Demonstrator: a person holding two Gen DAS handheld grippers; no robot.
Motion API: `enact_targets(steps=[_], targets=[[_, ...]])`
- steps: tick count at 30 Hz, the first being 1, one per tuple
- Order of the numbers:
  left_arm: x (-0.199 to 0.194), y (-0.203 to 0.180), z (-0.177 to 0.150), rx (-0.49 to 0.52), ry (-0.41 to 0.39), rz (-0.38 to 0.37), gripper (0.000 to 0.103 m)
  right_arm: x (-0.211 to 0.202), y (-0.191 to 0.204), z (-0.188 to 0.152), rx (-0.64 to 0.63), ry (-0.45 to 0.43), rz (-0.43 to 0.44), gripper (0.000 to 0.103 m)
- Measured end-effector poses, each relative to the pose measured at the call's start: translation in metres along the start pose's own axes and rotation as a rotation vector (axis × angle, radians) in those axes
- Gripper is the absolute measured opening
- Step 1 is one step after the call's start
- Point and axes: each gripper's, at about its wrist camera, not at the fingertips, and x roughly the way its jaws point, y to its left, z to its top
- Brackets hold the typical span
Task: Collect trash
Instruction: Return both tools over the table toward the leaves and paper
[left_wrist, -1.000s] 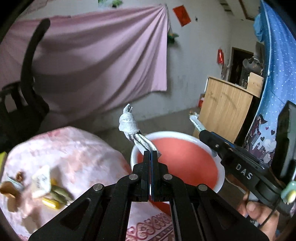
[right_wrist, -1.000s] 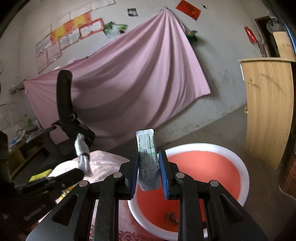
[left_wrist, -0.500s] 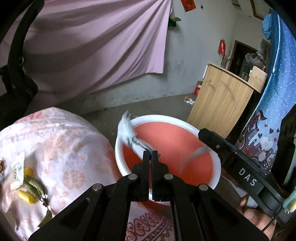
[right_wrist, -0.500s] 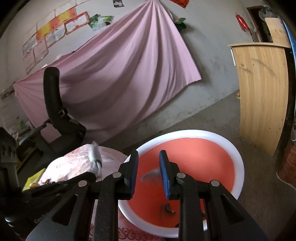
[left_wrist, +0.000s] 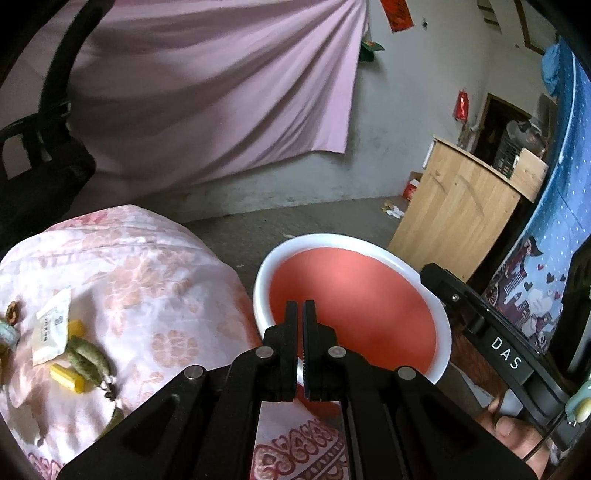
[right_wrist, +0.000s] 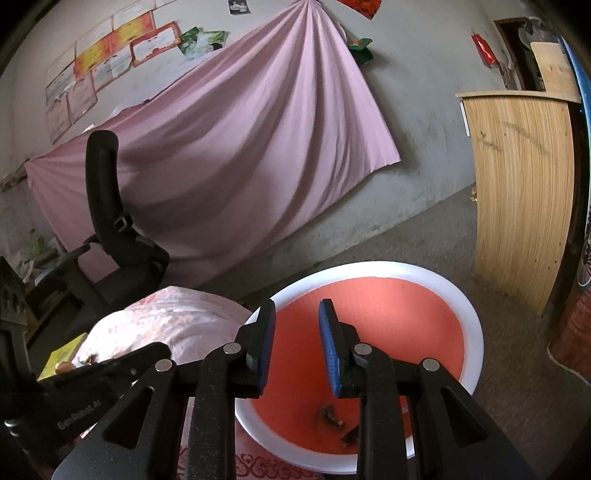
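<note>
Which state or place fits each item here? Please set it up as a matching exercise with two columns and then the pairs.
Things:
1. left gripper
2. right gripper
3. white packet
4. red basin

States or places:
A. jaws apart, nothing between them
B. on the floral cloth
C. dark scraps at the bottom
D. jaws shut, empty

Pairs: 1-D, 2-A, 3-B, 4-C
</note>
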Motion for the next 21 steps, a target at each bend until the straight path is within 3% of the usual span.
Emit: enact_targets(steps=[2,4,7,8,10,12,15,17,19,21], targets=[[-0.007,0.004,-0.001,-0.007,-0.015,0.014,0.000,-0.002,0.003,0.001,-0.013,-0.007,-0.001,0.024],[-0.013,0.007,0.000,-0.012,-0.029,0.027,0.001,-0.005,0.007,0.002,-0.025,-0.021,-0.001,0.037],[-0.026,0.014,-0.001,-0.013,-0.055,0.060,0.004,-0.011,0.014,0.004,-0.038,-0.050,0.009,0.038],[-0.031,0.016,-0.002,-0.013,-0.065,0.074,0.006,-0.014,0.017,0.005,-0.042,-0.063,0.014,0.039],[-0.041,0.021,-0.003,-0.019,-0.087,0.094,0.024,-0.018,0.023,0.005,-0.049,-0.088,0.022,0.041],[-0.053,0.027,-0.004,-0.029,-0.121,0.117,0.034,-0.021,0.030,0.006,-0.059,-0.105,0.030,0.046],[-0.071,0.038,-0.005,-0.037,-0.157,0.156,0.035,-0.024,0.041,0.006,-0.076,-0.127,0.040,0.050],[-0.083,0.047,-0.007,-0.046,-0.178,0.184,0.039,-0.026,0.048,0.005,-0.084,-0.142,0.042,0.057],[-0.096,0.056,-0.009,-0.062,-0.202,0.208,0.053,-0.029,0.057,0.004,-0.085,-0.170,0.046,0.084],[-0.110,0.065,-0.011,-0.081,-0.235,0.233,0.056,-0.033,0.065,0.003,-0.088,-0.199,0.058,0.086]])
